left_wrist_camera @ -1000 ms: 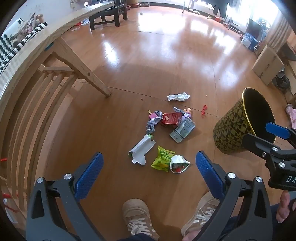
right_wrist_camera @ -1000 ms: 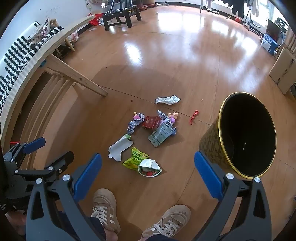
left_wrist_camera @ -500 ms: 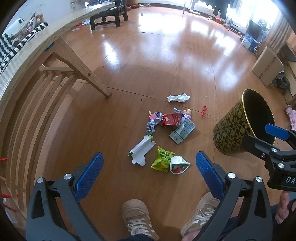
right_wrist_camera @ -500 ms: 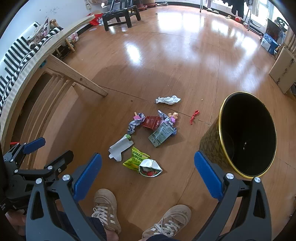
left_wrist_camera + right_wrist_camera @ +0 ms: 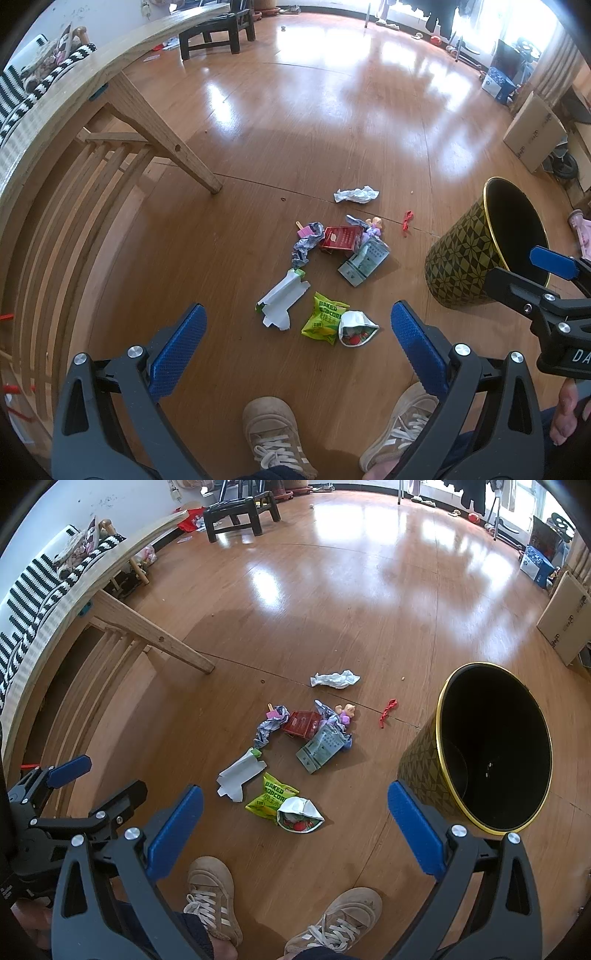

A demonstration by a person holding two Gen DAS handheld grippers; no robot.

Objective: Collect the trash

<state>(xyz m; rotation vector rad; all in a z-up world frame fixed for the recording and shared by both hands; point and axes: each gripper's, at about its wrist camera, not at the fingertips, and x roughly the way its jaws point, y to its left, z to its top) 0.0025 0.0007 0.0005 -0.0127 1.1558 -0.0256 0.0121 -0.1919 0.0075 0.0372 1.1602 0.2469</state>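
Two views. Left wrist: left gripper [image 5: 297, 326] hovering, blue pads wide apart, holding nothing; trash lying mid-floor, popcorn bag [image 5: 324, 318] nearest, bin [image 5: 460, 269] standing right. Right wrist: right gripper [image 5: 295, 805] likewise spread, gripping nothing, hanging above torn wrapper [image 5: 300, 814] touching popcorn bag [image 5: 271, 798]; bin [image 5: 419, 771] near right. Advising: lowering over nearest piece, straddling it, pinching raised edge, avoiding scraping floor.

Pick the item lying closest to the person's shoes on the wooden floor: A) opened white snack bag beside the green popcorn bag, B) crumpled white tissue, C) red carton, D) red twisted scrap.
A: the opened white snack bag lies just ahead of the tan shoes, touching the green popcorn bag.
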